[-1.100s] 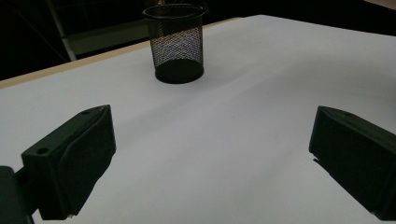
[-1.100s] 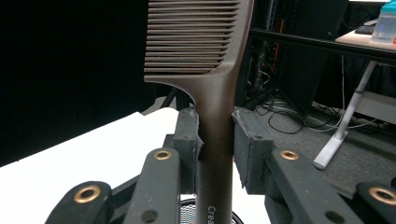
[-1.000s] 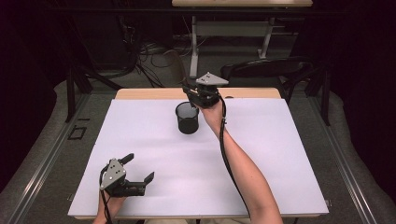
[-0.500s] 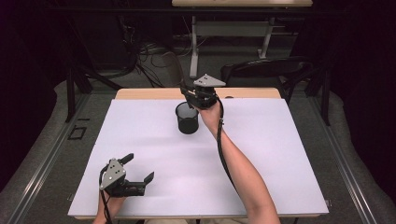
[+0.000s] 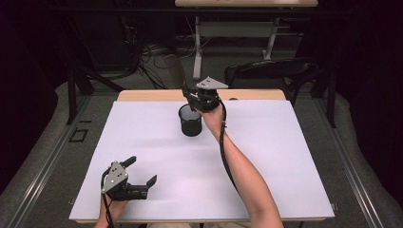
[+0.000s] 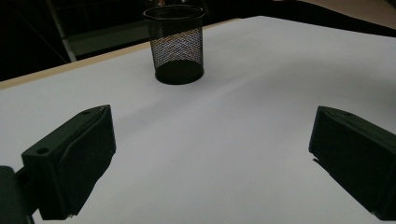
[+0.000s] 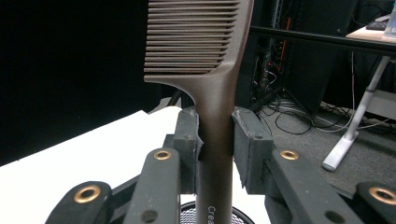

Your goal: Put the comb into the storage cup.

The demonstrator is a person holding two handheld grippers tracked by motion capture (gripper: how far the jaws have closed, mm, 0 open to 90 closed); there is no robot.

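A black mesh cup (image 5: 191, 121) stands upright on the white table cover, toward the far middle. My right gripper (image 5: 192, 97) hovers just above its far rim, shut on the handle of a brown comb (image 5: 175, 71). In the right gripper view the pads (image 7: 187, 140) clamp the comb (image 7: 215, 84) with its teeth end up, and the handle points down over the cup's rim (image 7: 187, 215). My left gripper (image 5: 141, 171) rests near the front left, open with nothing between its fingers. From there (image 6: 212, 154) it faces the cup (image 6: 177, 44) across bare cover.
The white cover (image 5: 285, 161) spreads over most of the table, with a wooden strip (image 5: 256, 94) bare along the far edge. A dark chair (image 5: 271, 71) and cables lie beyond the table. My right forearm (image 5: 242, 175) crosses the cover from the front edge.
The right gripper with the comb has shifted a little lower in the high view. The cup and the left gripper have kept still.
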